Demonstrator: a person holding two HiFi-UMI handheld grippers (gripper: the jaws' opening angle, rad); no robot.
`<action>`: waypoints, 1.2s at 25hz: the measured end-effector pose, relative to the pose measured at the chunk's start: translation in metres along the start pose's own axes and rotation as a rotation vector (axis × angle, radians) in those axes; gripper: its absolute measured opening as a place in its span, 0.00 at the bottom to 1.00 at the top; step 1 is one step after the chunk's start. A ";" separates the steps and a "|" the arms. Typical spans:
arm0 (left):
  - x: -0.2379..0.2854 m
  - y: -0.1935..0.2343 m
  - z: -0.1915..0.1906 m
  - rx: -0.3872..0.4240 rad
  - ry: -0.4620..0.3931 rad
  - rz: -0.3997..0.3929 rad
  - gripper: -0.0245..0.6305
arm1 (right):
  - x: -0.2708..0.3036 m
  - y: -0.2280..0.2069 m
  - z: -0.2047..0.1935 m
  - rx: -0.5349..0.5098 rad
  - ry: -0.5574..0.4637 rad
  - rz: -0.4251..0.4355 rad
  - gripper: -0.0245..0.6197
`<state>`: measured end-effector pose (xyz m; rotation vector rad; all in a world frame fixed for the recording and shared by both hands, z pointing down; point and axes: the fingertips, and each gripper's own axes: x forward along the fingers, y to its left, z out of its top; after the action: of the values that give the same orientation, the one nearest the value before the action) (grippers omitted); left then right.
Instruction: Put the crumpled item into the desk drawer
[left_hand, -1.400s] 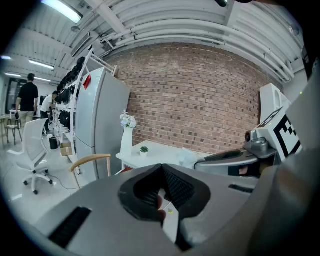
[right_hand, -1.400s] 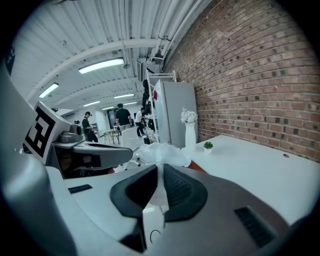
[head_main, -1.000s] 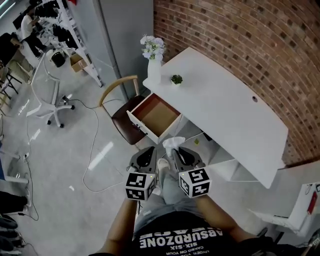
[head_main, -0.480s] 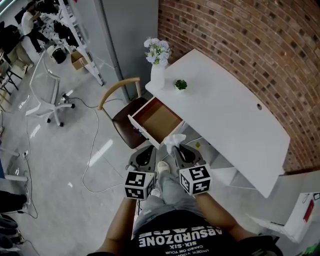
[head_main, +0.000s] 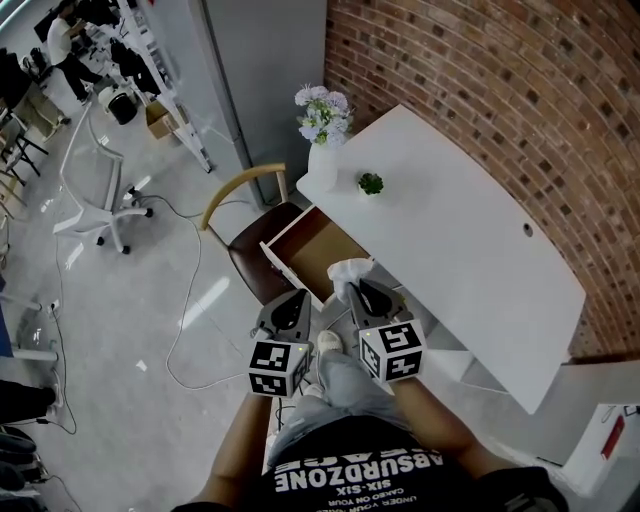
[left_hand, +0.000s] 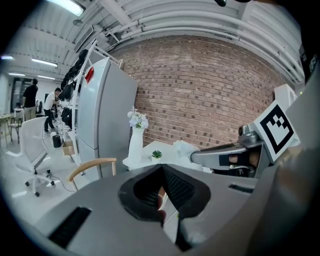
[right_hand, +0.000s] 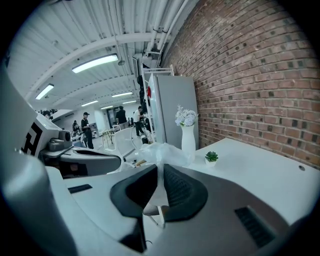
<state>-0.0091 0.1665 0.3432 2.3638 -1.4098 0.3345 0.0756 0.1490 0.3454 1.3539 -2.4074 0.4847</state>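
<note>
The crumpled item (head_main: 348, 271) is a wad of thin whitish plastic. My right gripper (head_main: 358, 288) is shut on its lower end, and the wad (right_hand: 165, 152) bulges out above the pads. It hangs at the near right corner of the open desk drawer (head_main: 303, 250), whose brown inside shows nothing in it. The drawer sticks out of the white desk (head_main: 455, 245). My left gripper (head_main: 296, 305) is level with the right one, to its left, shut with nothing in it. In the left gripper view the wad (left_hand: 183, 148) shows at the right gripper's tip.
A wooden chair (head_main: 252, 247) with a brown seat stands just left of the drawer. A white vase of flowers (head_main: 322, 160) and a small potted plant (head_main: 371, 184) sit on the desk's far end. A cable (head_main: 188, 300) lies on the floor and a white office chair (head_main: 95, 195) stands beyond it.
Both grippers have moved forward toward the desk. The wad has come from short of the drawer to its near right corner. The grip has stayed the same.
</note>
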 end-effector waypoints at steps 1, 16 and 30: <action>0.004 0.003 0.002 0.000 0.001 0.003 0.03 | 0.005 -0.002 0.003 -0.001 -0.001 0.002 0.09; 0.060 0.046 0.027 -0.007 0.010 0.033 0.03 | 0.074 -0.044 0.041 -0.005 -0.012 0.001 0.09; 0.099 0.072 0.035 -0.030 0.033 0.055 0.03 | 0.123 -0.065 0.047 -0.007 0.027 0.030 0.09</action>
<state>-0.0252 0.0419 0.3629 2.2879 -1.4570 0.3629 0.0652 0.0042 0.3670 1.3012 -2.4086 0.4985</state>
